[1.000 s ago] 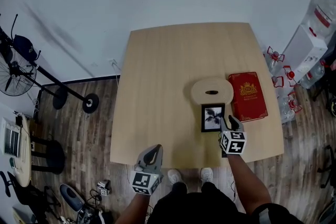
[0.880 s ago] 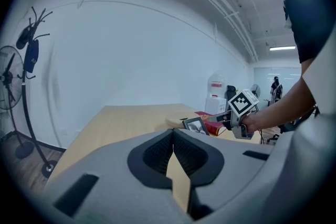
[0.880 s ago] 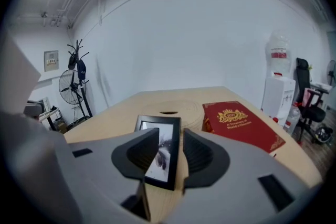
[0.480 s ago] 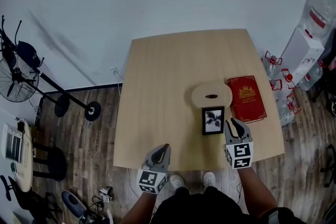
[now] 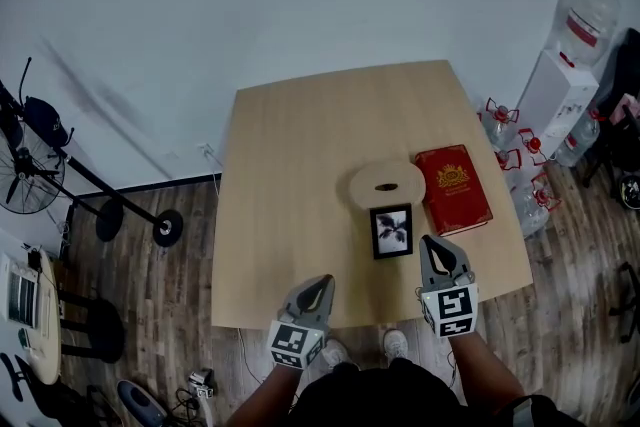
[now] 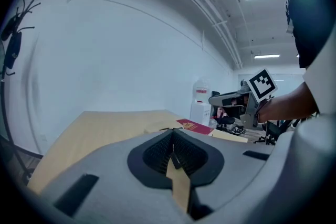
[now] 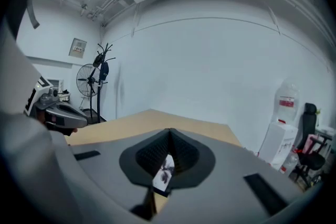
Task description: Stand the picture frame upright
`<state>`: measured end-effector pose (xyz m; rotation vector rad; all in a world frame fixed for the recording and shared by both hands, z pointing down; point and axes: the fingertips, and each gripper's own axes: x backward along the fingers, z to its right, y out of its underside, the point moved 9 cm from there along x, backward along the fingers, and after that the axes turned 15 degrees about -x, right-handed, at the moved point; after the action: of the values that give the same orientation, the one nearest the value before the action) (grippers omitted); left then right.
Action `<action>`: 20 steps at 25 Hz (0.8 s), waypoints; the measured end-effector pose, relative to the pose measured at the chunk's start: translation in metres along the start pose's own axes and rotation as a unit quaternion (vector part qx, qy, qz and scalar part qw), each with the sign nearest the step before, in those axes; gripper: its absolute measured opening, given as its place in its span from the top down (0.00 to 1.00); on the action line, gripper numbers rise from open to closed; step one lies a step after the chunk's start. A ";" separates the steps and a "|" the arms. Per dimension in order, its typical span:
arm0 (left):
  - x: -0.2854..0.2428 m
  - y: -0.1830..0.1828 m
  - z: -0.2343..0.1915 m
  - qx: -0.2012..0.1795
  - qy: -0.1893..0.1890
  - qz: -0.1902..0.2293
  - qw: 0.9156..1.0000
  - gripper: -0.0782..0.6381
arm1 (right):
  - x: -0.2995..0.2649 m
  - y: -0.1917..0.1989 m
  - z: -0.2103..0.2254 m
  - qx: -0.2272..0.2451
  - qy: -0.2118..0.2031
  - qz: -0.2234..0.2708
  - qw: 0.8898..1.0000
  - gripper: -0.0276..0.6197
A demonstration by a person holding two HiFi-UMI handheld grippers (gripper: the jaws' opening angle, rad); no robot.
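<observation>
Right gripper hangs over the near desk edge. Its grey, ribbed jaws have just been closing and now meet at a point, with nothing between them. Its marker cube faces up, black-and-white squares.

Picture frame sits just ahead of that gripper's tip, apart from it. It has a thin black rectangular border around a white print of a dark, leafy shape. In the right gripper view a strip of the frame shows past the jaw tips, face toward the camera. It looks propped and leaning back rather than flat.

Left gripper is well apart from the frame, at the near edge. In its own view the jaws are pressed together and empty, with only bare wood behind them.

Just behind the frame is an oval wooden piece, pale and smooth, with a dark slot at its centre. Beside that lies a red book with a gold emblem on a glossy cover. I cannot tell if the two touch.

Desk is light wood grain with rounded corners and a matt surface. Plank floor lies below it. A pedestal fan stands far left, and a water dispenser far right.
</observation>
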<state>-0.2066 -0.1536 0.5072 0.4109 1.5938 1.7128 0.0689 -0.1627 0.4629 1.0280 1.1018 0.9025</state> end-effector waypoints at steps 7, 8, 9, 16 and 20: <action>-0.005 -0.005 0.006 -0.003 0.012 0.007 1.000 0.89 | 0.010 0.002 -0.005 0.013 0.004 -0.001 1.000 0.94; -0.006 -0.006 0.008 -0.003 0.014 0.008 1.000 0.89 | 0.012 0.003 -0.005 0.012 0.005 -0.001 1.000 0.94; -0.007 -0.006 0.009 -0.003 0.015 0.008 1.000 0.89 | 0.013 0.003 -0.005 0.012 0.005 -0.001 1.000 0.94; -0.006 -0.006 0.017 -0.002 0.024 0.008 1.000 0.89 | 0.019 0.005 -0.002 0.005 0.017 0.003 1.000 0.94; -0.006 -0.005 0.020 -0.003 0.024 0.006 1.000 0.89 | 0.022 0.008 0.001 0.002 0.022 0.005 1.000 0.94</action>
<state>-0.1873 -0.1442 0.5078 0.3794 1.6237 1.7483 0.0745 -0.1404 0.4650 1.0216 1.1360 0.9347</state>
